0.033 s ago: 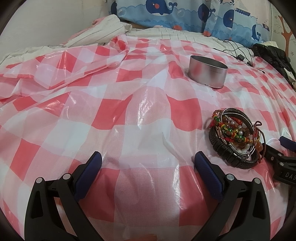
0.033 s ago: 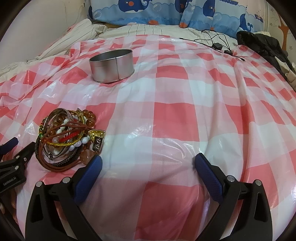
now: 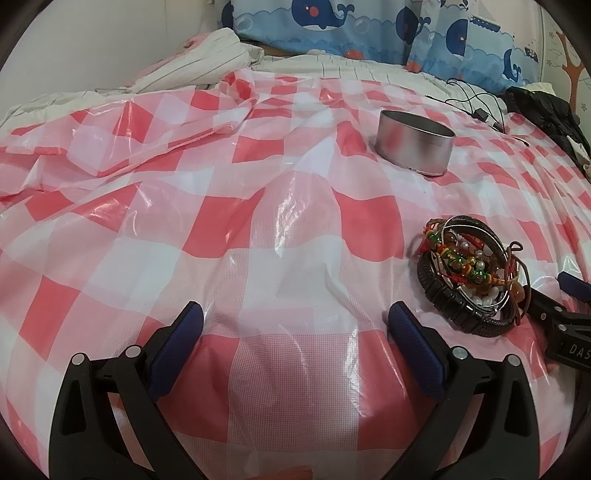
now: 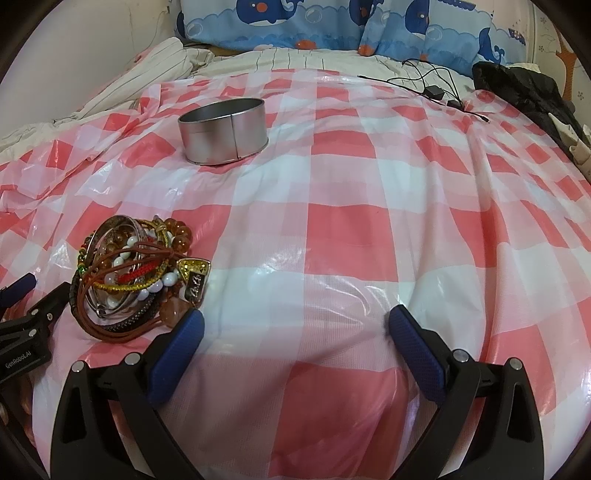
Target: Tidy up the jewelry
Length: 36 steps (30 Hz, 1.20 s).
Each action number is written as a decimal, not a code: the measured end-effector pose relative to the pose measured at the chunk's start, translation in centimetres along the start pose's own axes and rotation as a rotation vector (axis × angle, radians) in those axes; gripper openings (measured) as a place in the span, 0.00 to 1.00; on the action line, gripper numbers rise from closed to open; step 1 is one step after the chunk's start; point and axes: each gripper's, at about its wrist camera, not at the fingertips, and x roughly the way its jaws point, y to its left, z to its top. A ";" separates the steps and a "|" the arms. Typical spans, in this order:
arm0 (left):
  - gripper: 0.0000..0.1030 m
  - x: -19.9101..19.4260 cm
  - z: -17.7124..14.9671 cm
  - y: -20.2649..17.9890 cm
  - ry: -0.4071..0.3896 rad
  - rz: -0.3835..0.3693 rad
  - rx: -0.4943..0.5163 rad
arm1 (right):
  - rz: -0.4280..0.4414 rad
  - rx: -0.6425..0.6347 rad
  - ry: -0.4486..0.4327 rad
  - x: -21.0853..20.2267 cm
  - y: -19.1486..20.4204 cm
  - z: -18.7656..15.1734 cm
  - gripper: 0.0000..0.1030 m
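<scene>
A tangled pile of bracelets (image 3: 469,273), made of beads, cords and black braided bands, lies on the red-and-white checked plastic sheet (image 3: 258,221). It sits to the right of my left gripper (image 3: 295,317), which is open over bare sheet. In the right wrist view the same pile (image 4: 136,273) lies just left of my right gripper (image 4: 295,321), also open and holding nothing, with its left pad close to the pile. A round open metal tin (image 3: 415,147) (image 4: 225,129) stands farther back. The pile lies between the two grippers.
The sheet covers a bed and is wrinkled at the left. Whale-print pillows (image 4: 295,26) and striped bedding (image 3: 207,66) lie at the back. A black cable with a charger (image 4: 432,90) and a black garment (image 4: 524,88) sit at the back right.
</scene>
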 end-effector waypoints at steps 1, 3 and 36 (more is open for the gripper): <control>0.94 0.0 0.1 0.0 0.001 0.002 0.001 | 0.000 0.000 0.000 0.0 0.0 0.0 0.93; 0.94 0.1 0.2 -0.1 0.011 0.004 0.004 | 0.002 -0.003 -0.002 -0.2 0.0 0.0 0.93; 0.90 -4.4 2.8 -0.6 -0.105 -0.139 0.140 | 0.310 -0.218 -0.001 -1.7 5.7 1.4 0.22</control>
